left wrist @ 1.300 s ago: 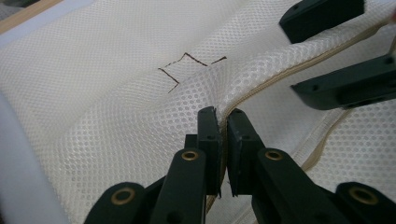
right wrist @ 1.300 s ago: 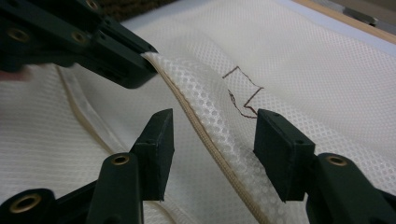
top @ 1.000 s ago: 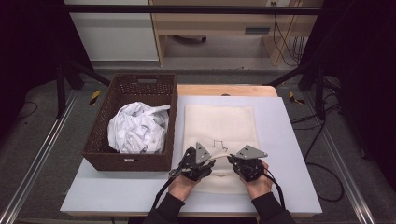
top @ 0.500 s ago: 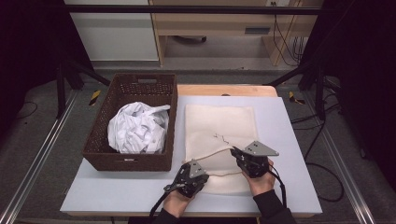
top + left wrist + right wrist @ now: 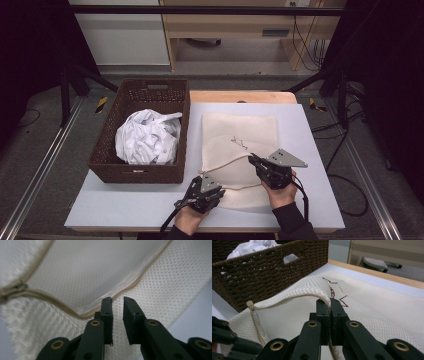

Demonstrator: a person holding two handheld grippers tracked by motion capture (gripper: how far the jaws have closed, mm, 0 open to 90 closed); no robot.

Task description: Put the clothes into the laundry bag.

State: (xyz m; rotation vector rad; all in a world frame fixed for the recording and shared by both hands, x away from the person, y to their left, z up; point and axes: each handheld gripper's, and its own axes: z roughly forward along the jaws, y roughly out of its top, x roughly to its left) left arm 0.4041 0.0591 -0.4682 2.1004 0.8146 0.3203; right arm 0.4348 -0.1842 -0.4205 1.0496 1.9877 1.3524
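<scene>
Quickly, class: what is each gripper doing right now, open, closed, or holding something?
Left gripper: open, jaws apart over the mesh bag, gripping nothing.
Right gripper: closed on the mesh bag's upper zipper edge, lifting it.

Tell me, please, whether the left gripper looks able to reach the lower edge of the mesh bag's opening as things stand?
Probably yes. The left gripper is open just short of that edge, and the right gripper holds the upper edge up, clear of it.
</scene>
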